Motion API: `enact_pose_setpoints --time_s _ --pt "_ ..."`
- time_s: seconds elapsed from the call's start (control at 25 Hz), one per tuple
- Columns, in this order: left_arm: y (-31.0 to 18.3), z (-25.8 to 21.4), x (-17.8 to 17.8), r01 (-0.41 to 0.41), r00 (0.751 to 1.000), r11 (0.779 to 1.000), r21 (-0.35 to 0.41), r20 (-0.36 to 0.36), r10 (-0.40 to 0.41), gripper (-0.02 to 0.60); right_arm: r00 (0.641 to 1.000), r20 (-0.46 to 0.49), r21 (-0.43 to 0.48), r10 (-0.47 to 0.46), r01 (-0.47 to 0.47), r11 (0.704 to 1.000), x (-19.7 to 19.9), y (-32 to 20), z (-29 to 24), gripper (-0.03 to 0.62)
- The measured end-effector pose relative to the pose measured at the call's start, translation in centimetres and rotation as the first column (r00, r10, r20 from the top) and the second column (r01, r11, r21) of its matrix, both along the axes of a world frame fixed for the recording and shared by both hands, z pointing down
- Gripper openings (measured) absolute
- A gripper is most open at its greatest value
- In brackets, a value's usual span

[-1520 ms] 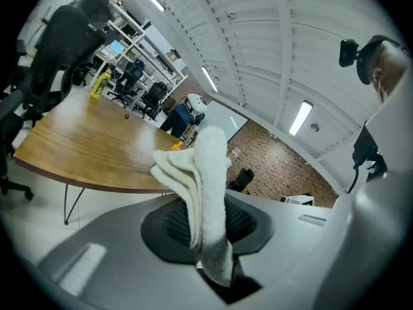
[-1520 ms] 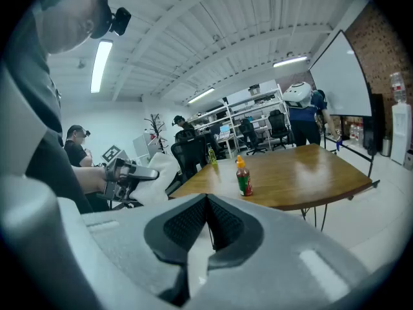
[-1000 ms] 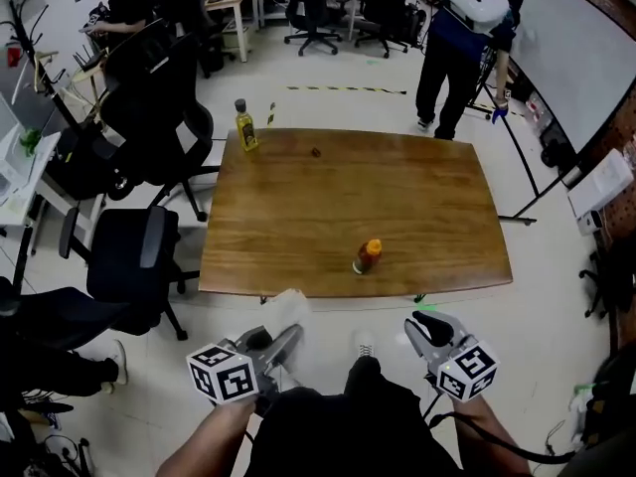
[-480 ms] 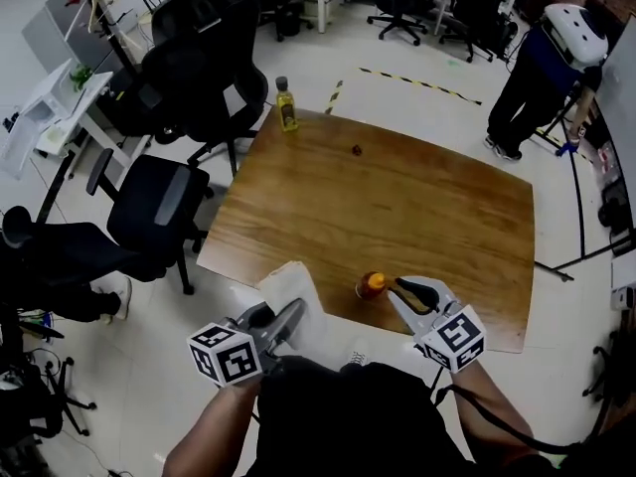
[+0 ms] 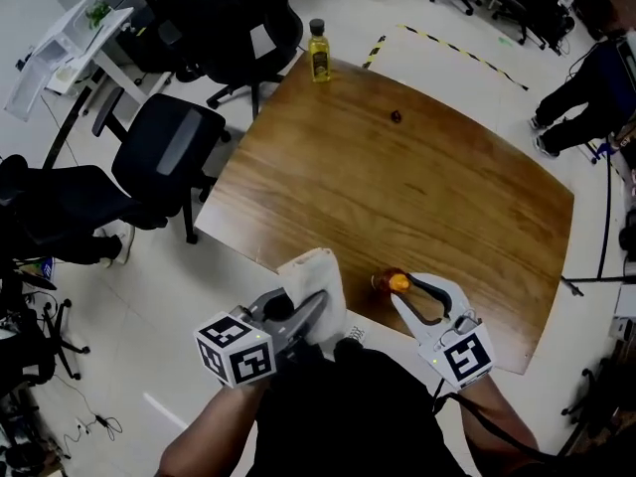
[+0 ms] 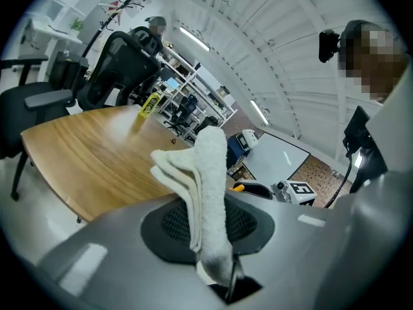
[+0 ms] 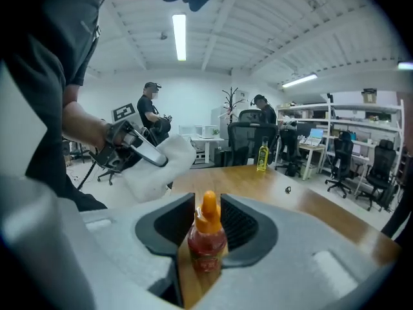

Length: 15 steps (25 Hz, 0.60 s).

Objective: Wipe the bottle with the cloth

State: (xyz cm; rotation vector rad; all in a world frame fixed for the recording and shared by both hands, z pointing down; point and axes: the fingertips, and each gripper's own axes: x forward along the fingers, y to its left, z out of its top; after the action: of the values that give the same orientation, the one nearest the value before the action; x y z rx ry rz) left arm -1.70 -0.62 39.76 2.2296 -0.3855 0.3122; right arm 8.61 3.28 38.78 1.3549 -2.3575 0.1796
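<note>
The bottle stands at lower centre, just inside the table's near edge. It sits between the right gripper's parted jaws (a sliver of wood shows beside it). Left of it, past the edge, the left gripper is clamped on the cloth. Broad bare wood stretches beyond to a yellow bottle at the upper corner. Chairs crowd the left side.

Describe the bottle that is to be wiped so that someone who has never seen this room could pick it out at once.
Find the wooden table, then the edge nearest the person. There the bottle stands between the open right tongs, near the cloth held in the left tongs. It is small and reddish with an orange cap, unlike the yellow bottle at the far corner.
</note>
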Motion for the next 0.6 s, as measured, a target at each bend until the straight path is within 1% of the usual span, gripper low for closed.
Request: enact_pose_setpoints --time_s 0.04,0.08,0.12,0.16,0.2,0.32,0.4,0.48,0.52,0.6 --pt "-0.1 0.3 0.4 -0.013 1.000 1.000 -0.009 -0.009 0.013 0.100 1.000 -0.006 0.004 0.006 -0.006 1.000 0.2 -0.1 -0.1 0.110" --pt "-0.2 0.6 0.9 -0.028 0.999 0.999 -0.020 -0.019 0.027 0.100 1.000 -0.018 -0.002 0.011 -0.011 1.000 0.3 -0.2 0.0 0.142" --pt "-0.3 0.9 1.2 -0.043 0.999 0.999 -0.031 -0.028 0.042 0.100 0.999 -0.032 -0.013 0.015 -0.015 1.000 0.3 -0.3 0.2 0.159" --pt "-0.4 1.3 1.5 -0.058 0.998 0.997 -0.042 -0.037 0.056 0.100 0.999 -0.040 -0.024 0.021 -0.022 0.999 0.3 -0.4 0.6 0.160" --pt "-0.6 1.7 1.8 -0.071 0.997 0.996 -0.052 -0.045 0.069 0.100 0.999 -0.036 -0.027 0.033 -0.034 0.999 0.3 -0.6 0.8 0.160" --pt "-1.0 3.0 2.7 -0.103 0.993 0.992 -0.076 -0.060 0.098 0.100 0.996 0.034 -0.036 0.087 -0.086 0.996 0.2 -1.5 1.0 0.160" --pt "-1.2 3.5 3.5 -0.121 0.990 0.988 -0.099 -0.081 0.113 0.100 0.994 0.047 -0.053 0.101 -0.099 0.994 0.2 -1.8 1.3 0.160" --pt "-1.1 4.0 4.4 -0.146 0.984 0.979 -0.142 -0.123 0.129 0.100 0.994 0.039 -0.070 0.107 -0.104 0.992 0.2 -1.8 1.9 0.158" --pt "-1.0 4.1 4.8 -0.165 0.979 0.972 -0.167 -0.149 0.140 0.100 0.993 0.043 -0.076 0.111 -0.107 0.991 0.1 -1.8 2.2 0.145" --pt "-0.7 4.3 5.7 -0.222 0.963 0.954 -0.202 -0.198 0.182 0.100 0.991 0.062 -0.077 0.118 -0.113 0.991 0.1 -1.7 2.3 0.141"
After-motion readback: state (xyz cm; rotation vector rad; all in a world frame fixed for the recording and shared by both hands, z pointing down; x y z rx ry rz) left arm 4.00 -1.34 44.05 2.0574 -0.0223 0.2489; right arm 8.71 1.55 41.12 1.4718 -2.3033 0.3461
